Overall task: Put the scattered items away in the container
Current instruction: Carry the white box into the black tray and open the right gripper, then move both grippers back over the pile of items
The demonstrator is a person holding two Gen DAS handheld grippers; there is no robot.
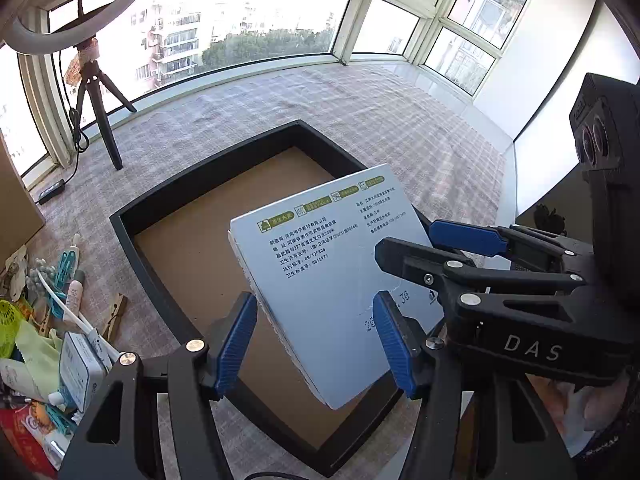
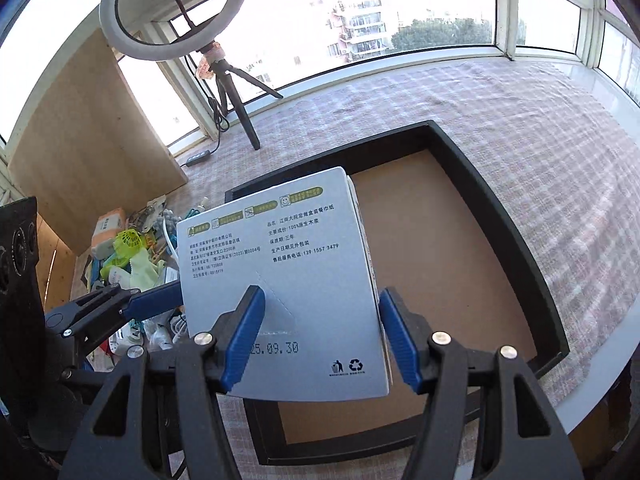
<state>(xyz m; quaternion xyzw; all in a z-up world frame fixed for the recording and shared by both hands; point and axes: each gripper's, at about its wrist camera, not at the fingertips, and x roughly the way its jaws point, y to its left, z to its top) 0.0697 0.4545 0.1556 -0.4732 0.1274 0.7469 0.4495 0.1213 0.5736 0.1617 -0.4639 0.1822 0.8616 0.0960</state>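
Note:
A white tissue box [image 1: 320, 264] with printed text hangs tilted above the black tray [image 1: 124, 224], whose brown floor is bare. Both grippers hold it. My left gripper [image 1: 316, 304] is shut on the box's near end, with blue pads at its left edge and on its printed face. My right gripper [image 1: 406, 240] clamps the box from the right. In the right wrist view, the box [image 2: 288, 280] sits between the right gripper [image 2: 320, 294] pads, over the tray [image 2: 500, 208]. A blue left finger [image 2: 156, 300] reaches in behind the box's left edge.
A heap of small items [image 1: 48, 320] lies left of the tray: clothes pegs, tubes, a cable, a green fan [image 2: 128, 244], packets. A ring light on a tripod [image 2: 236, 100] stands by the window. A wooden board [image 2: 92, 140] leans at the left. Checked cloth [image 2: 520, 120] covers the table.

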